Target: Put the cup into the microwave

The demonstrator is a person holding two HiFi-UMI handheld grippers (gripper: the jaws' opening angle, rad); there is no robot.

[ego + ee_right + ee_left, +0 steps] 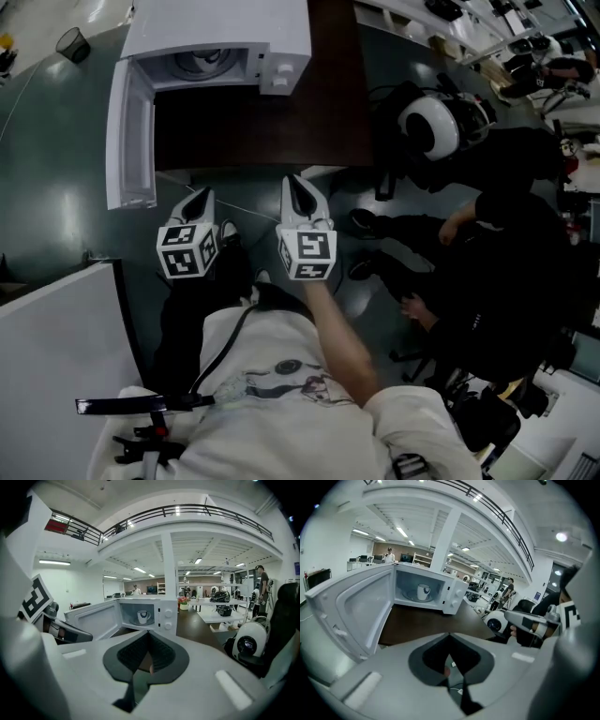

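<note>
- The cup (143, 617) stands upright inside the microwave (225, 37), on the glass turntable in the cooking chamber; it is white with a dark mark on its side
- The left gripper view shows the same cup (423, 592) in the middle of the chamber, touched by neither tool
- The microwave is white, sits at the far end of a dark brown table (262, 127), and has two round knobs on its control panel to the right of the opening
- Its door (129, 141) hangs wide open, swung out to the left of the chamber
- The left gripper (200, 195) is off the near edge of the table, pointing toward the microwave; its jaws are pressed together with nothing between them
- The right gripper (298, 183) is just beside it, also aimed at the microwave; its jaws are closed tip to tip and empty
- Both tools are well apart from the cup and the door
- A round white and black machine (429, 127) sits on the floor to the right of the table
- A seated person in dark clothes (506, 272) is at the right of the head view
</note>
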